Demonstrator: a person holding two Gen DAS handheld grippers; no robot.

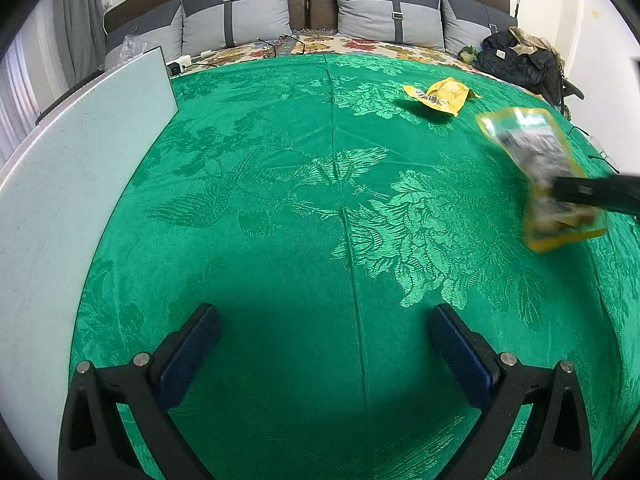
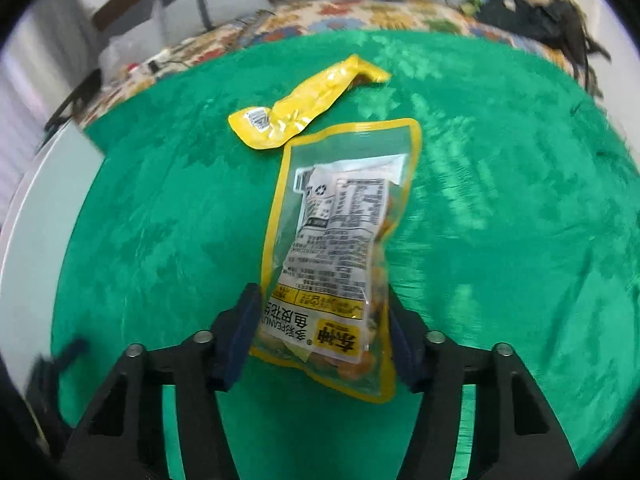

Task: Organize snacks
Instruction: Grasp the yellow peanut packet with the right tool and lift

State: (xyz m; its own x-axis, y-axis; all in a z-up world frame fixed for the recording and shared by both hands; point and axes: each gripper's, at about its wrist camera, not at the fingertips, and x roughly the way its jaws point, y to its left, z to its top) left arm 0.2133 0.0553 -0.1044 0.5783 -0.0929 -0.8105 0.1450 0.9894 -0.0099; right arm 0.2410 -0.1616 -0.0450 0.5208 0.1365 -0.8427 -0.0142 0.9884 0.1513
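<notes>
Wide bare stretches of green floral damask cloth (image 1: 280, 200) lie ahead of us, edged on the left by a pale board (image 1: 80, 168), with bed cushions (image 1: 236, 16) far behind. Our left tongs (image 1: 324, 344) gape empty. Our right tongs (image 2: 320, 336) pinch a crinkly clear-windowed peanut packet (image 2: 344, 232) aloft; a yellow pouch (image 2: 308, 100) lies beyond.

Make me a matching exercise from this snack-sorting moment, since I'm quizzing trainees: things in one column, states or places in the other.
Things:
1. left gripper
2. right gripper
3. yellow wrapper
4. white board

States or places:
A. lying flat on the green cloth
B. open, holding nothing
C. at the cloth's left edge
D. clamped on the peanut packet

Pairs: 1-B, 2-D, 3-A, 4-C
</notes>
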